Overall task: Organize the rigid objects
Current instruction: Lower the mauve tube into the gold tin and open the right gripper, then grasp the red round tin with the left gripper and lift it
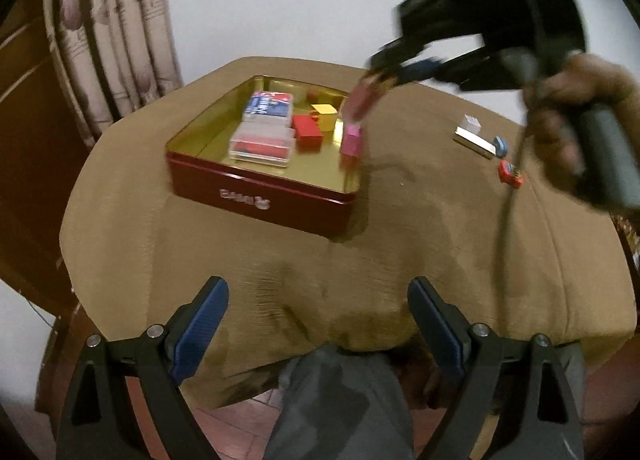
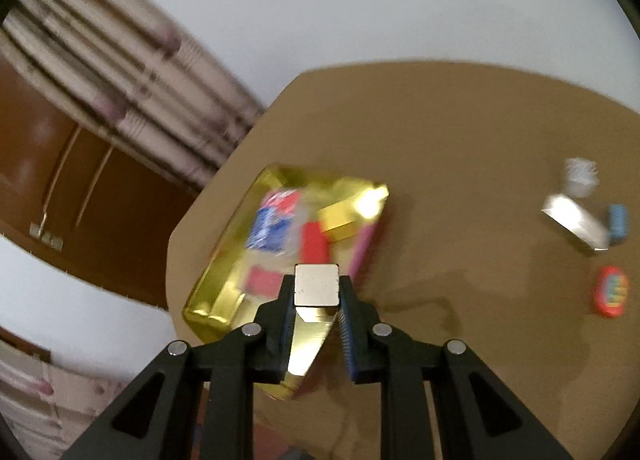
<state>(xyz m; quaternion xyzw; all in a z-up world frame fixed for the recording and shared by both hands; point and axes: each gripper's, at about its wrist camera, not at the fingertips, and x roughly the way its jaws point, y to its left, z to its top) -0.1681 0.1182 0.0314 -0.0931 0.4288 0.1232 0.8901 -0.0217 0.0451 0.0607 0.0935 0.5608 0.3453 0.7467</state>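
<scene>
A red tin with a gold inside sits on the brown-clothed table. It holds two card boxes, a red block, a yellow block and a pink block by its right wall. My right gripper, held by a hand, hangs above the tin's right edge, shut on a small block. That block shows a pale square end face and looks blurred pinkish from the left. My left gripper stands open over the table's near edge, with nothing between its fingers.
At the table's right lie a silver bar, a small white piece, a small blue piece and a red toy car. A curtain and a brown cabinet stand to the left. A person's grey-trousered legs show below the table edge.
</scene>
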